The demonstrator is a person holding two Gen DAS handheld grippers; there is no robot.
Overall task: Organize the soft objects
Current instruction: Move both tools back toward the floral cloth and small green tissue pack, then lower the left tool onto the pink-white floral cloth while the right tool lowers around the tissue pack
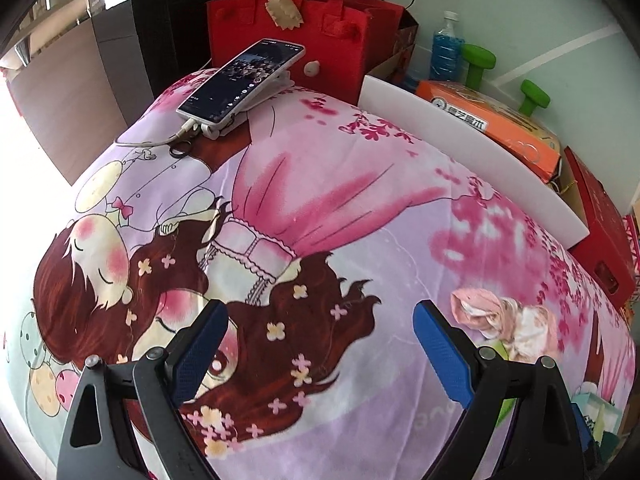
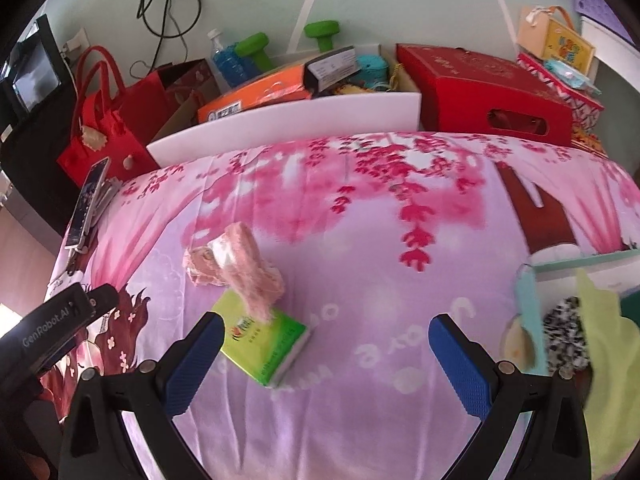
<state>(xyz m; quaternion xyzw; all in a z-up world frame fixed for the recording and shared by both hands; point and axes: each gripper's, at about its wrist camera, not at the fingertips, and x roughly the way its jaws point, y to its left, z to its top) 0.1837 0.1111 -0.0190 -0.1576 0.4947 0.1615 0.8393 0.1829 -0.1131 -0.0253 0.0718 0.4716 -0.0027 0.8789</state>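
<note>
- The left gripper (image 1: 320,344) hangs over the printed bedsheet (image 1: 360,208) with its blue-padded fingers (image 1: 202,354) spread wide; nothing sits between them.
- Just beyond the left gripper's right finger, a crumpled pink fluffy cloth (image 1: 506,322) lies on the sheet, apart from the pad.
- Far ahead of the left gripper, toward its left side, a phone (image 1: 240,80) rests tilted on a white clip stand, a cable plugged into its near end.
- Behind the phone stands a red felt bag (image 1: 288,36); to the right of it a white board (image 1: 472,148) runs along the bed's far edge.
- The right gripper (image 2: 326,356) also stands wide open and holds nothing.
- Just ahead of its left finger lies a green tissue pack (image 2: 266,344), flat on the sheet.
- The pink fluffy cloth (image 2: 240,268) sits ahead of that pack, one end draped over the pack's far corner and touching it.
- Right of the right gripper's right finger is a pile of soft items: a yellow-green cloth (image 2: 608,344), a black-and-white speckled piece (image 2: 566,336) and a pale blue one (image 2: 528,300); how they overlap is blurred.
- The left gripper's black body (image 2: 56,320) shows at the right camera's left edge.
- Beyond the board are a red box (image 2: 488,88) and two green dumbbells (image 2: 320,34).
</note>
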